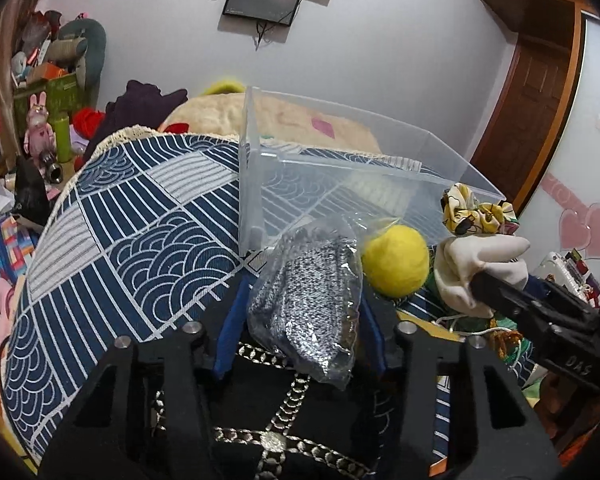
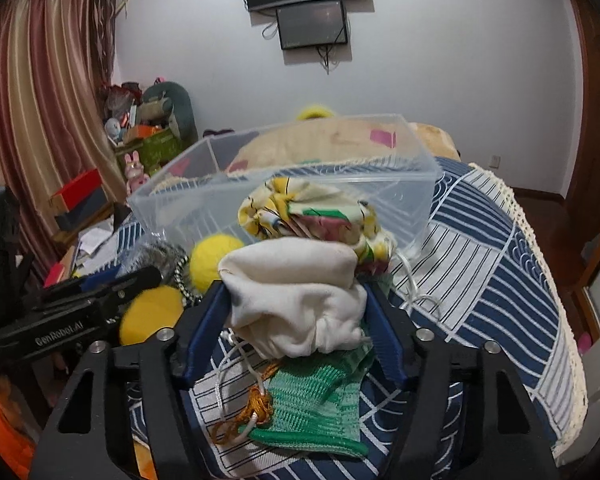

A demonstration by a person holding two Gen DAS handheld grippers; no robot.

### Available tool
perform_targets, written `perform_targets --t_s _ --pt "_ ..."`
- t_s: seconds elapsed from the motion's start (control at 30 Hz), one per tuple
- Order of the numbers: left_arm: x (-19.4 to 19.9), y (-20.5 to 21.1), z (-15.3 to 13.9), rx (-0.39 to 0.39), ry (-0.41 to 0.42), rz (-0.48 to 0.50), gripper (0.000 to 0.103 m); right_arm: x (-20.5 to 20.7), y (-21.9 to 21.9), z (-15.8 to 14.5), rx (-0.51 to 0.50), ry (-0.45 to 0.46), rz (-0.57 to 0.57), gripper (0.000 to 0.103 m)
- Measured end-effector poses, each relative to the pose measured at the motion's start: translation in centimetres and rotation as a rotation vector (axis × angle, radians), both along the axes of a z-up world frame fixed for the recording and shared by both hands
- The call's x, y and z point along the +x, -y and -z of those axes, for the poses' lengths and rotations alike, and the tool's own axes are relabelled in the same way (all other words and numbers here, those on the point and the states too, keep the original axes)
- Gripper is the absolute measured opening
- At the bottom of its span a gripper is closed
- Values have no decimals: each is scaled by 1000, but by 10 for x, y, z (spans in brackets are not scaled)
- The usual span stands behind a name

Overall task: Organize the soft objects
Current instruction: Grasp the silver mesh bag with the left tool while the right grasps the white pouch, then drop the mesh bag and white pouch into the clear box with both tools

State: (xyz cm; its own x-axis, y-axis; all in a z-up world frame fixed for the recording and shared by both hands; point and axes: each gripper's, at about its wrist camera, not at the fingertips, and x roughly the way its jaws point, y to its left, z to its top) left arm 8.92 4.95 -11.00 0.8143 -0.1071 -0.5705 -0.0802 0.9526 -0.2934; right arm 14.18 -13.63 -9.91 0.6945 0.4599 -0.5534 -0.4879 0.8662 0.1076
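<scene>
My left gripper is shut on a grey speckled knit item in a clear plastic bag, held above the blue patterned tablecloth. My right gripper is shut on a cream-white cloth pouch with a yellow floral top; it also shows in the left wrist view. A clear plastic bin stands just ahead of both grippers, and in the right wrist view. A yellow felt ball lies by the bin's near wall. A green knit cloth lies under my right gripper.
A yellow round object sits at the table's left edge in the right wrist view. A beige plush cushion lies behind the bin. Toys and boxes pile up at the far left. A wooden door is at right.
</scene>
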Motion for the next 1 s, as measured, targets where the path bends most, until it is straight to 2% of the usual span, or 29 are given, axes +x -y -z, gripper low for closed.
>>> perform_targets --t_s 0.07,0.17,0.23,0.3,0.57,0.83,1.0 --pt "0 -3 1 -22 -6 -1 41 0 -2 1 -6 -4 -5 56" --pt "-2 -6 0 -50 -11 -1 31 -3 -1 -1 -16 10 -8 43" --pt "-3 -6 -2 -47 -10 -3 29 -4 1 -4 -9 21 -9 32" --pt "-7 -2 -6 -21 -3 -7 27 -6 5 -9 0 34 -10 28" --pt "-35 15 -46 86 117 -15 26 -23 13 -35 41 120 -22 27" --pt "-53 18 -81 85 205 -5 26 -39 15 -60 79 196 -38 27" --pt "-50 15 -100 90 238 -6 26 -39 18 -80 103 240 -34 27"
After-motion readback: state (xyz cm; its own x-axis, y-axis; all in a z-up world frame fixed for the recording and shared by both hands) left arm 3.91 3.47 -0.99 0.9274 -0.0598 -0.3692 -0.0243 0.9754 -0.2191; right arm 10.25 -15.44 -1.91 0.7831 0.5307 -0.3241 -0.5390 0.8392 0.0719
